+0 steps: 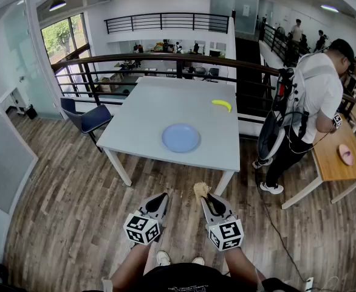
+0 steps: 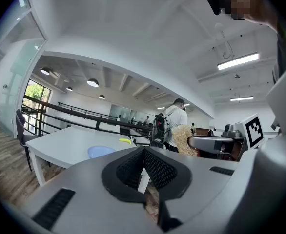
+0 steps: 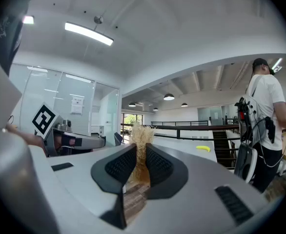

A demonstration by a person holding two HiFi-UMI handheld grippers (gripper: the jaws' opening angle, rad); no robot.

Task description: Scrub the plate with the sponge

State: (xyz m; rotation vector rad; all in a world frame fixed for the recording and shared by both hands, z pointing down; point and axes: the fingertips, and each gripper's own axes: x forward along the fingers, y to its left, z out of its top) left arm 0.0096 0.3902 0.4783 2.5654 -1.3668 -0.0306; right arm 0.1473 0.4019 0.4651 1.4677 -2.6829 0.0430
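A round light-blue plate point(image 1: 181, 138) lies near the front of the grey table point(image 1: 147, 114); the left gripper view shows the plate point(image 2: 100, 151) too. My right gripper point(image 1: 205, 194) is shut on a straw-coloured fibrous sponge point(image 1: 200, 189), which sticks up between its pads point(image 3: 142, 140). My left gripper point(image 1: 161, 196) is shut with nothing in it, its pads meeting in its own view point(image 2: 144, 152). Both grippers hang over the wooden floor, short of the table's front edge and well apart from the plate.
A yellow banana point(image 1: 222, 104) lies on the table's far right. A person in a white shirt point(image 1: 314, 96) stands to the right by a wooden desk point(image 1: 339, 160). A blue chair point(image 1: 87, 117) sits at the table's left. A dark railing point(image 1: 166, 59) runs behind.
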